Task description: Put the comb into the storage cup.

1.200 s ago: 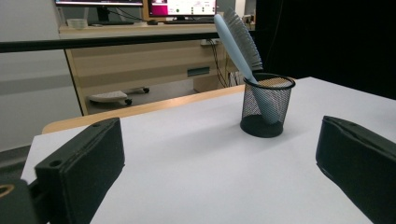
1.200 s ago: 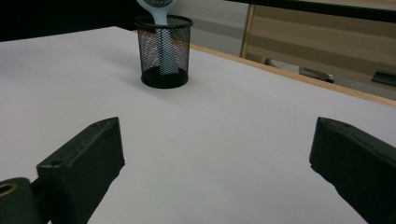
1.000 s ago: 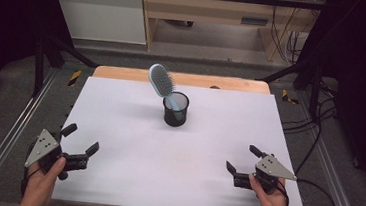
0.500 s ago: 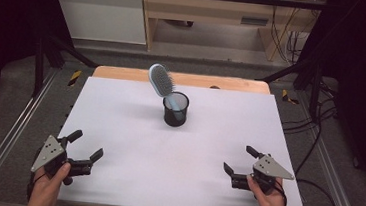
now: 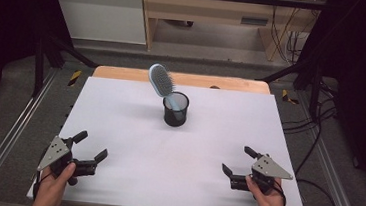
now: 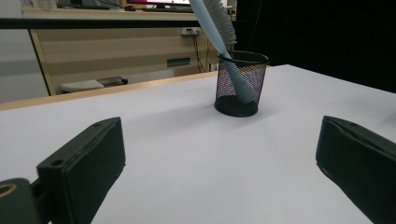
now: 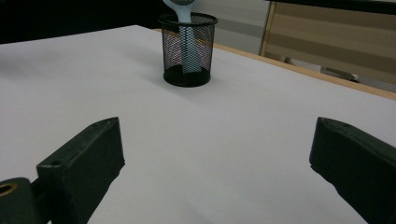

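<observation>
No brand, label or readable writing anywhere on the hairbrush [image 5: 162, 80], the mesh cup [image 5: 175, 110] or the tongs. Pale blue hairbrush standing handle-down in the black wire mesh cup, head tilted up and away toward the far left, bristles facing right in the high view. Cup upright on the white tabletop [image 5: 133, 129], a little beyond its middle, near the far wooden edge. Left tongs [image 5: 91, 146] held low over the near left corner of the tabletop, jaws spread wide apart and gripping nothing. Right tongs [image 5: 236, 160] held low near the near right edge, jaws likewise wide apart and empty. Cup and brush well apart from both tongs, roughly midway between them and farther off (seen ahead between the black jaws in both gripper views). In the left gripper view, cup [image 6: 241, 83] right of centre with the brush handle [image 6: 236, 77] visible through the mesh; in the right gripper view, cup [image 7: 187, 49] left of centre, brush handle [image 7: 187, 51] inside, head cut off by the top edge.
</observation>
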Motion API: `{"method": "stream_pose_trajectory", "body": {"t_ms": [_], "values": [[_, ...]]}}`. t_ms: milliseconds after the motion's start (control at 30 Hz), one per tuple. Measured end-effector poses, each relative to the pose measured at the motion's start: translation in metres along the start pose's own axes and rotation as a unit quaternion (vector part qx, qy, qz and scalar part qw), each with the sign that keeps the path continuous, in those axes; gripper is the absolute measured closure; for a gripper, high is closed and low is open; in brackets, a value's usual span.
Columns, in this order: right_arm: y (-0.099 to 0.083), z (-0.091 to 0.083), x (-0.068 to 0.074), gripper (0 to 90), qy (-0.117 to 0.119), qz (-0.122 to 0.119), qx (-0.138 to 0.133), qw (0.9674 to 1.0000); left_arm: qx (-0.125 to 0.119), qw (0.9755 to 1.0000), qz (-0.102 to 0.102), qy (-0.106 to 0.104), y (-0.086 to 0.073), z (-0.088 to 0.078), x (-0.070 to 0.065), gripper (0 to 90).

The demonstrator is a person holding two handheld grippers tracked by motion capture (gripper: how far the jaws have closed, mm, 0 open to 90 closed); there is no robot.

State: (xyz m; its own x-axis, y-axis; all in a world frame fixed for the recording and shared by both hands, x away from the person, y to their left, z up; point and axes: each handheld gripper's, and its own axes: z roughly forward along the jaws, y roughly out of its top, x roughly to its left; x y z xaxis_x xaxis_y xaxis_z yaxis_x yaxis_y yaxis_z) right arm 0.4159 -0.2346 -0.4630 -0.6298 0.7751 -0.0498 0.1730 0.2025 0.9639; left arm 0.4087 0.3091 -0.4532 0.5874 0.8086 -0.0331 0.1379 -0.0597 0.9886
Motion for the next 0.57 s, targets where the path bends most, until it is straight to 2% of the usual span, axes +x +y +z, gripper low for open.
{"method": "stream_pose_trajectory", "body": {"t_ms": [300, 567], "values": [[-0.001, 0.000, -0.001, 3.3, 0.000, 0.003, -0.001, 1.0000, -0.003, 0.9998, -0.016, 0.013, -0.003, 0.009, 0.004, 1.8], [-0.002, 0.000, -0.005, 3.2, -0.014, 0.013, 0.003, 0.9998, 0.003, 0.9984, -0.023, 0.052, -0.008, 0.009, 0.014, 1.9]]}}
